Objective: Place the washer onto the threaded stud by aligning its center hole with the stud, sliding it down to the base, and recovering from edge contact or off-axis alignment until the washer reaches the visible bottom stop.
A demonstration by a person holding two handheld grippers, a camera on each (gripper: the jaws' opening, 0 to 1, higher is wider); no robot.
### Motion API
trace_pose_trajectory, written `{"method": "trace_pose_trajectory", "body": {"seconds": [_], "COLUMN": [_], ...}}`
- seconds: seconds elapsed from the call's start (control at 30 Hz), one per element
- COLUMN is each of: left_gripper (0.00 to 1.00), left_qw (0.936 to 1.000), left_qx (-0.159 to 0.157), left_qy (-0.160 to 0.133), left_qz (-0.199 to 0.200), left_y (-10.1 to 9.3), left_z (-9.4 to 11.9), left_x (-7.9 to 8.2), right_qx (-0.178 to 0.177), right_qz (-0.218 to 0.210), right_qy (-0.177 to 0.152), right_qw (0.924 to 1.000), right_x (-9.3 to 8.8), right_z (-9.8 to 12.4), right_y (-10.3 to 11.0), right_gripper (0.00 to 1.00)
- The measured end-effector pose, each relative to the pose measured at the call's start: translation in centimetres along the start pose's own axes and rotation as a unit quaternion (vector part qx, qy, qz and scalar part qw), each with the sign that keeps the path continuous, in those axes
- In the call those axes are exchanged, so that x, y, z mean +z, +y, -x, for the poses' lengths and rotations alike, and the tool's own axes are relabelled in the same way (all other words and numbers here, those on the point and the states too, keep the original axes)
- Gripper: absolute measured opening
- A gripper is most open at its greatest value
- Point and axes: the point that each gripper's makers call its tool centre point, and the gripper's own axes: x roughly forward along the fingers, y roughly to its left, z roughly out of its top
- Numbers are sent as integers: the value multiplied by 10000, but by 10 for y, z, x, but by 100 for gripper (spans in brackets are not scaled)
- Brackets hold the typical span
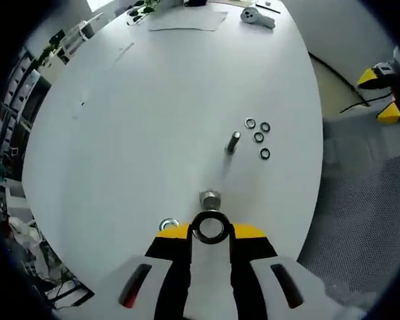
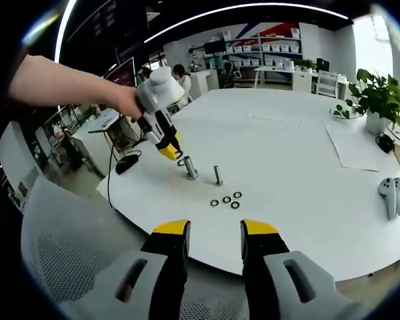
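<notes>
A washer [image 1: 209,227] is gripped by the left hand-held gripper [image 1: 210,231] just above a stud [image 1: 210,199]. The right hand-held gripper [image 2: 215,235] is held released, near the worktop [image 2: 307,167] edge.

I am working in what looks like an open-plan office or demo lab. Ahead of my right claw spreads a large white oval table [image 2: 300,153], and beyond its far edge stand white shelves [image 2: 263,50] stacked with storage bins against a wall with a red and blue stripe. A curved strip light [image 2: 253,8] runs overhead. Far right of that claw sits a potted plant [image 2: 377,100]; below it, a mesh chair [image 2: 67,247]. Right of my left claw lies grey carpet [image 1: 367,200].
</notes>
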Motion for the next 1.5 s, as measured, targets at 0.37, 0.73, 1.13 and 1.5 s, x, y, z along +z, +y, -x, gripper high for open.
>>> {"method": "trace_pose_trajectory", "body": {"seconds": [0.37,0.73,1.13,1.5], "left_gripper": [19,19,19,19], "left_qw": [9998,9991,9982,9971], "left_qx": [-8,-25,-23,-10], "left_qy": [74,236,431,610], "left_qz": [-204,-352,-426,-464], "left_y": [0,5,10,7], "left_z": [-8,-20,-45,-66], "left_x": [10,10,10,5], "right_qx": [-18,-24,-49,-93], "right_qz": [-4,-15,-18,-8], "right_qy": [3,-2,14,68], "right_qw": [10000,10000,10000,9999], "right_x": [0,0,-1,-3], "right_z": [-1,-1,-1,-1], "right_y": [-2,-3,-4,-5], "right_gripper": [33,32,32,32]}}
